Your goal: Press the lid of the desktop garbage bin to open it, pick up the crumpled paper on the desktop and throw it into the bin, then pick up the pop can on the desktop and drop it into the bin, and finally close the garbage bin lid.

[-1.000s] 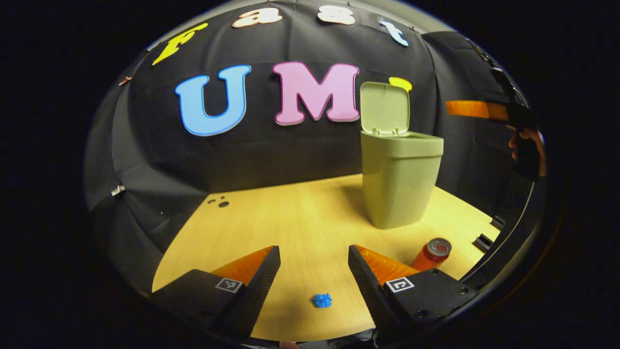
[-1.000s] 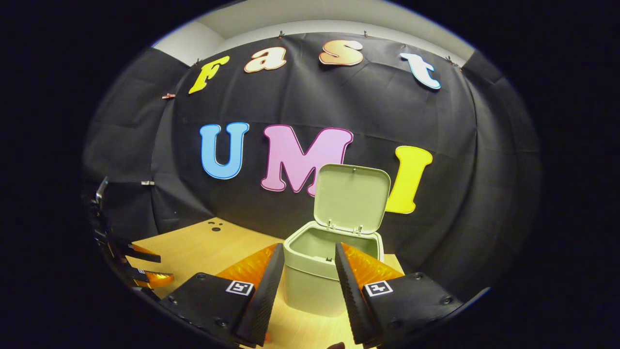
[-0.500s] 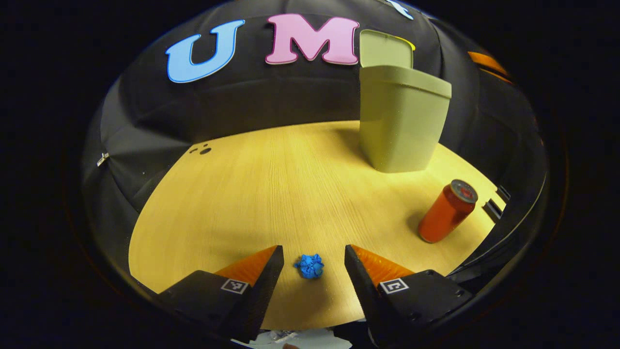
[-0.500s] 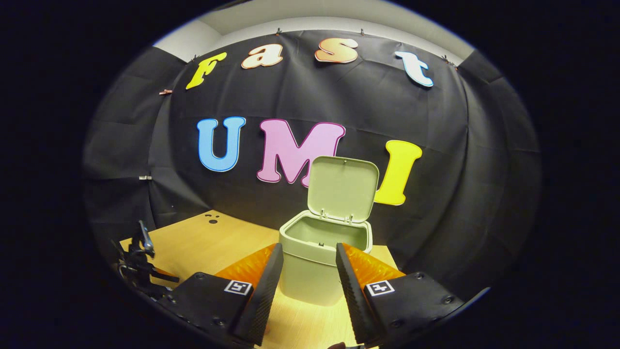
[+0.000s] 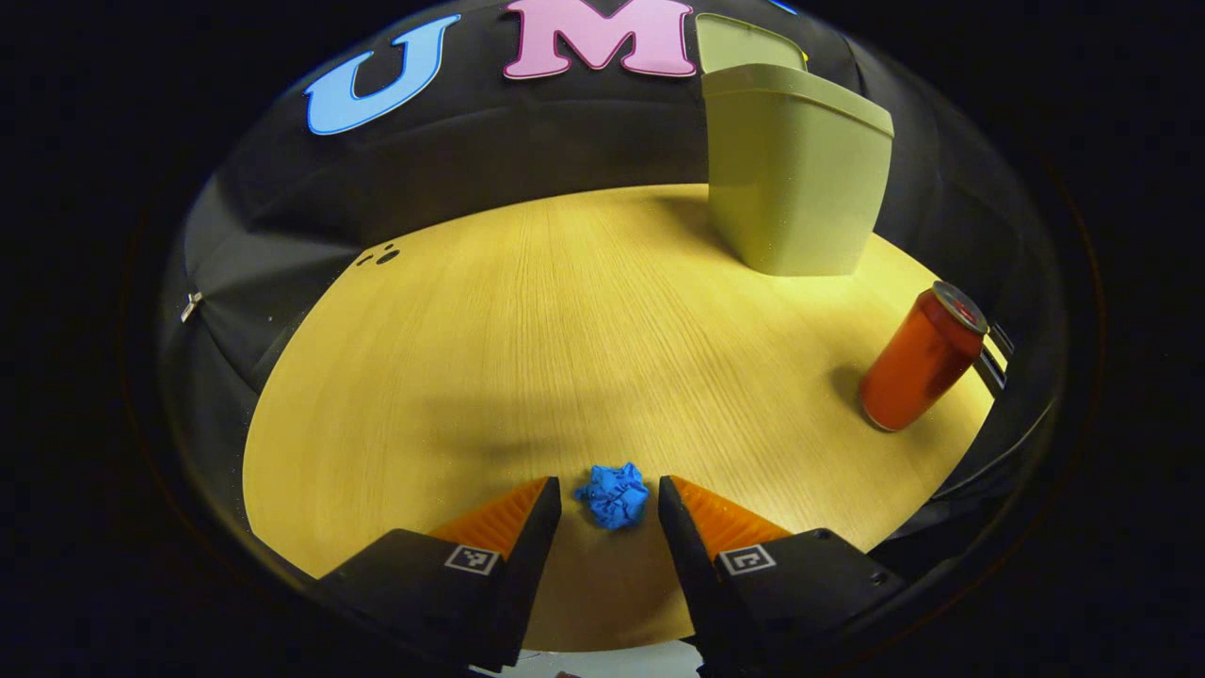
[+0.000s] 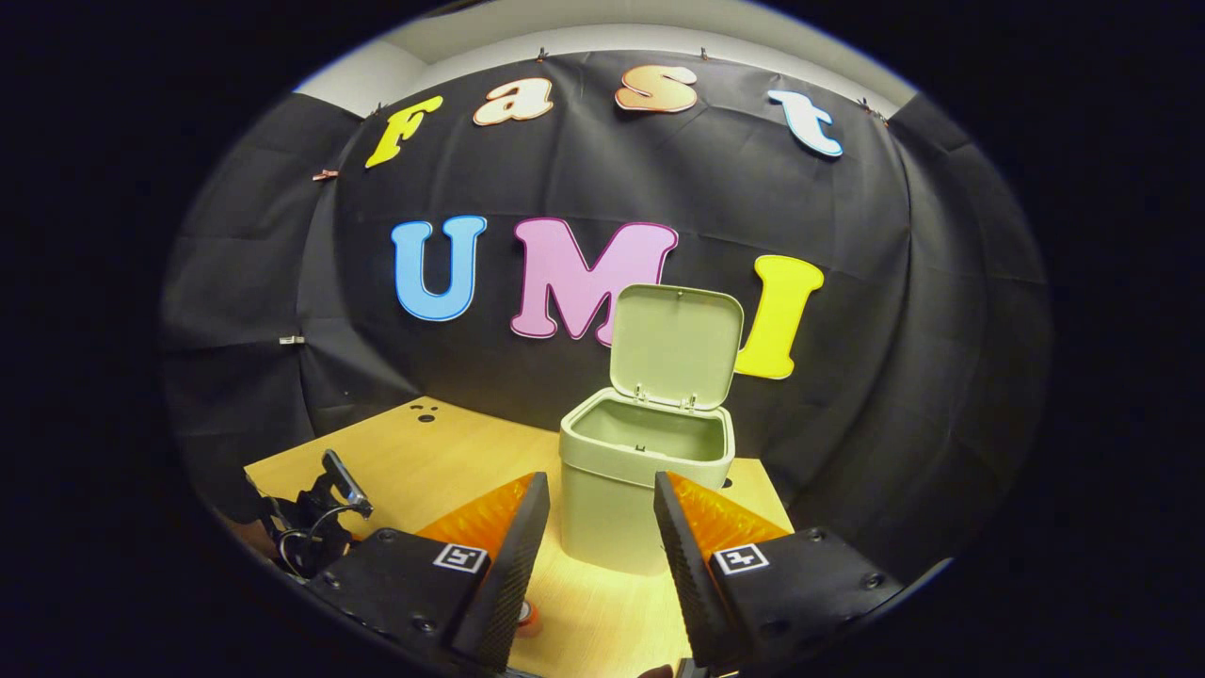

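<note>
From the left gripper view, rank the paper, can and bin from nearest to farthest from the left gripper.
1. Paper: between the open jaws of the left gripper, on the desk.
2. Can: upright, off to the right.
3. Bin: farthest, at the back right by the wall, lid up.

Left hand-held gripper (image 5: 610, 504) low, fingers spread apart, right hand-held gripper (image 6: 591, 508) raised, fingers parted
</note>
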`<state>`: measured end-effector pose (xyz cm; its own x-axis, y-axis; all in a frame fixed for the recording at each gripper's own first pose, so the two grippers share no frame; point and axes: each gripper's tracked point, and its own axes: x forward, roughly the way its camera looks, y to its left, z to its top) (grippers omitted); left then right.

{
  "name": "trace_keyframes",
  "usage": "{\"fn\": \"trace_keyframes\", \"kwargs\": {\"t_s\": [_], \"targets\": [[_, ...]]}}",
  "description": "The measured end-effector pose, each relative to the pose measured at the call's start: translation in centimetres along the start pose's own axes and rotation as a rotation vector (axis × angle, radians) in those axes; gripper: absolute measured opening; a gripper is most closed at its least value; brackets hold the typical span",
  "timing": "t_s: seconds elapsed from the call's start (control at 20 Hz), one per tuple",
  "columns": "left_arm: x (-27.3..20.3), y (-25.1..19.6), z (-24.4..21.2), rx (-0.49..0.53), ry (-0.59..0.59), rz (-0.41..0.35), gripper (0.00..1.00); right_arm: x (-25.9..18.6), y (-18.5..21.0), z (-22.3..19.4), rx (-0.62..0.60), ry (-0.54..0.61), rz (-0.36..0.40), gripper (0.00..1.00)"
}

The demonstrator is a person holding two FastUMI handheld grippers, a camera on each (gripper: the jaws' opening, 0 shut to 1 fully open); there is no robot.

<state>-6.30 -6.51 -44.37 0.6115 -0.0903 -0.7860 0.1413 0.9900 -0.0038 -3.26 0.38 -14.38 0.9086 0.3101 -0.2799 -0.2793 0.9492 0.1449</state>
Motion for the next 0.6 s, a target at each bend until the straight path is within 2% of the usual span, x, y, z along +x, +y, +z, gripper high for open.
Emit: {"fn": "trace_keyframes", "kwargs": {"t_s": [0.1,0.15,0.2,0.25,0.35,0.4,0.6], "targets": [[0.4,-0.3,-0.1,-0.002,0.010,-0.024,0.66,-0.1,0.3,-0.7,-0.002,0.016,0.005,0.72],[0.5,-0.5,-0.1,-0.002,0.010,-0.034,0.56,-0.2,0.4,-1.0,-0.002,0.023,0.008,0.72],[0.5,-0.5,0.0,-0.002,0.011,-0.043,0.57,-0.3,0.6,-1.2,-0.001,0.030,0.011,0.72],[0.5,-0.7,0.1,-0.003,0.013,-0.049,0.48,-0.3,0.7,-1.4,0.002,0.035,0.014,0.72],[0.5,-0.8,0.2,-0.003,0.017,-0.061,0.43,-0.4,0.9,-1.7,0.006,0.041,0.018,0.74],[0.4,-1.1,0.2,-0.005,0.016,-0.068,0.38,-0.4,1.0,-1.8,0.007,0.042,0.019,0.74],[-0.4,-1.1,1.0,-0.005,-0.003,-0.078,0.37,-0.1,0.9,-2.0,0.017,0.045,0.022,0.74]]}}
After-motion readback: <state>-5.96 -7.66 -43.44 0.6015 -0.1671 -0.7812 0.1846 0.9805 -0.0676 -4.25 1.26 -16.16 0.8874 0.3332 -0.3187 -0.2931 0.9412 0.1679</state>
